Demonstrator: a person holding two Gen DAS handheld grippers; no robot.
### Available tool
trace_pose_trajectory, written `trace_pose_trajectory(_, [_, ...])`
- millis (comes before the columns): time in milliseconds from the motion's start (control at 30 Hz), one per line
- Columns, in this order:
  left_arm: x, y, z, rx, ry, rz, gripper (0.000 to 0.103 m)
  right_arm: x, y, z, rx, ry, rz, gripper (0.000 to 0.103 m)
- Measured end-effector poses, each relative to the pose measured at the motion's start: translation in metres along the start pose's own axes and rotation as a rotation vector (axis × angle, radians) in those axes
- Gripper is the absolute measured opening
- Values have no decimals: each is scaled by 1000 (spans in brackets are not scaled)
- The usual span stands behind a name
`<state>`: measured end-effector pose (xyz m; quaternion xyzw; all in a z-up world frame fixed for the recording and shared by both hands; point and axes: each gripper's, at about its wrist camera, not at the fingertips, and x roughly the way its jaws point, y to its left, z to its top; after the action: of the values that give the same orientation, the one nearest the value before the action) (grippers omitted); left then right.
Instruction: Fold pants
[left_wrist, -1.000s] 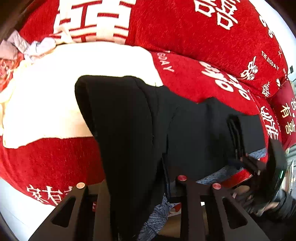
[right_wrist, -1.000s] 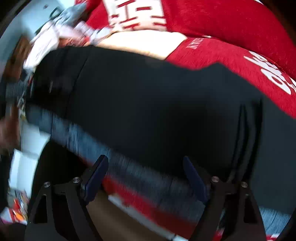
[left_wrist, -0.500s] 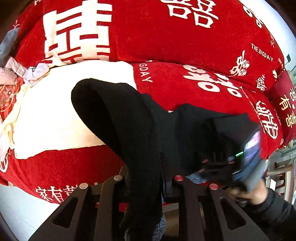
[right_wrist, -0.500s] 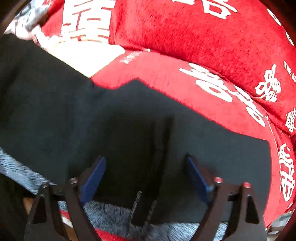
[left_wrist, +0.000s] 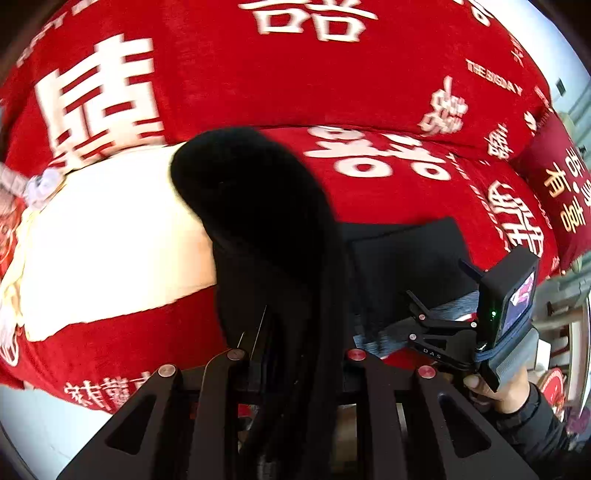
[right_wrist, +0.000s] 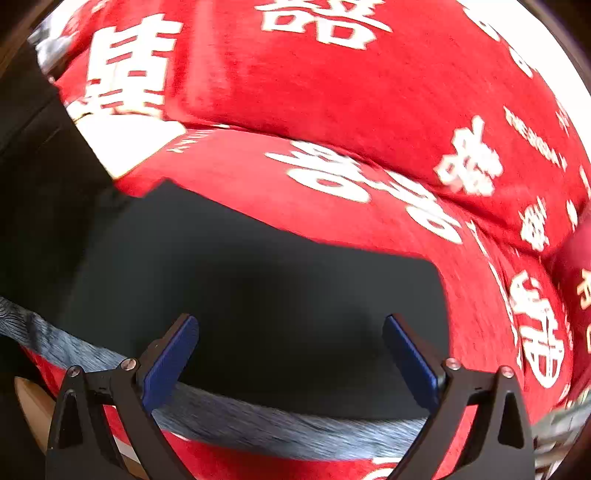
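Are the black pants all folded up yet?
Not yet. One part of the black pants lies flat on the red sofa cover, another hangs bunched in the shut left gripper.

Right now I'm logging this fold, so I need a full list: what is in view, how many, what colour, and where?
pants: one, black, lying flat on the sofa at the right; one end lifted in the left gripper.
sofa cover: one, red with white characters, over seat and backrest.
cloth: one, cream, on the seat left of the pants.
grey fabric: one strip, under the pants' near edge.
pillow: one, dark red with gold characters, far right.
left gripper: black, shut on the pants.
right gripper: black with blue pads, open over the flat pants.
right hand: holds the right gripper.
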<state>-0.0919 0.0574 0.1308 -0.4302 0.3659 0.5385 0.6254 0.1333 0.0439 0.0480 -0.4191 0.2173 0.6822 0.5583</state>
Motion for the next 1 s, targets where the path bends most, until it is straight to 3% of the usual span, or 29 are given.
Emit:
trace_pose_trajectory(133, [12,-53,14,46,27,-6,21,-1,-43,-16,80,2,-7,101])
trace_pose_trajectory(433, [47,-155,42,136,78,-38,21,17,-84,-32,118,34,-18,101])
trace_pose_trajectory(733, [101,-210,53,158,149,-65,21,24,-111,-49,177,35,42,101])
trace_pose_trajectory(833, [118,-226,55,178,153,-27,21,21,-118,-56,171,27,41,101])
trace_pose_trajectory(1000, [151,-226,57,139,207,-18,21,17,-132,-70,199,28,43,101])
